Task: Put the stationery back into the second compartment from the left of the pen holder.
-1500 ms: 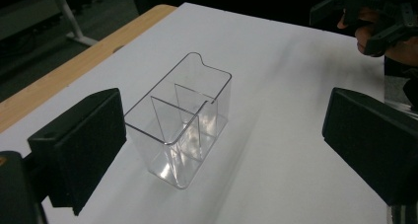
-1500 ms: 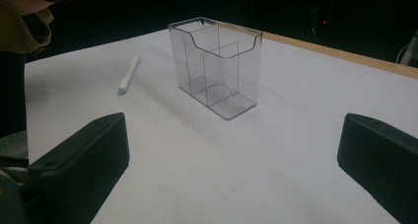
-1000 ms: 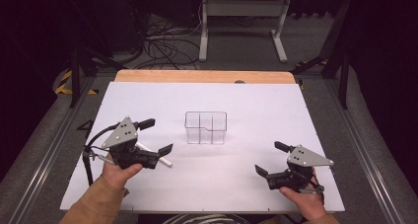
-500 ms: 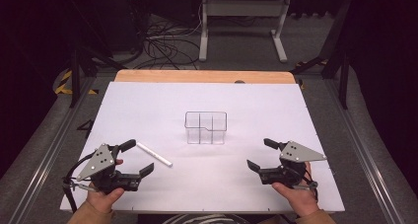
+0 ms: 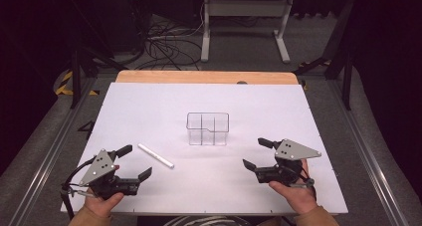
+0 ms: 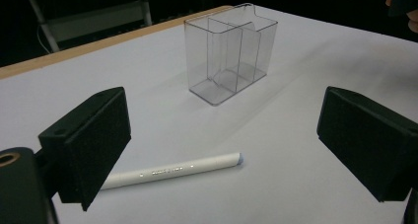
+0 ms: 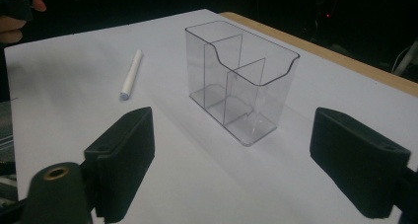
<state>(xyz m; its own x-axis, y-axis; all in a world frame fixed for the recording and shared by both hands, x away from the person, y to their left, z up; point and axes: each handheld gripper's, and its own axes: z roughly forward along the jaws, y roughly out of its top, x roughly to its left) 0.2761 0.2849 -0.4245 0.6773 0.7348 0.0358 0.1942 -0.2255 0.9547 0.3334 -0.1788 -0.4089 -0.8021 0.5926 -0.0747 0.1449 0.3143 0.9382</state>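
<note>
A clear plastic organiser [image 5: 208, 129] with several compartments stands upright mid-table, also in the left gripper view [image 6: 229, 51] and the right gripper view [image 7: 241, 91]. A white pen [image 5: 156, 156] lies flat on the white sheet to its left [image 6: 172, 171] [image 7: 131, 73]. My left gripper [image 5: 135, 161] sits low near the front left edge, open, with the pen just ahead of its jaws [image 6: 224, 120] and not touched. My right gripper [image 5: 257, 154] is at the front right, open and aimed at the organiser [image 7: 232, 150]. Its jaws have just been closing a little, with nothing between them.
The white sheet [image 5: 298, 111] covers the table, and a wooden strip [image 5: 204, 76] shows at the far edge. Metal rails run along both sides. Behind the table are floor cables [image 5: 164, 42] and a stand's legs [image 5: 244, 17].
My left gripper dropped and pulled back toward the front left corner, leaving the pen lying on the sheet. My right gripper shifted slightly left, and its jaws narrowed.
</note>
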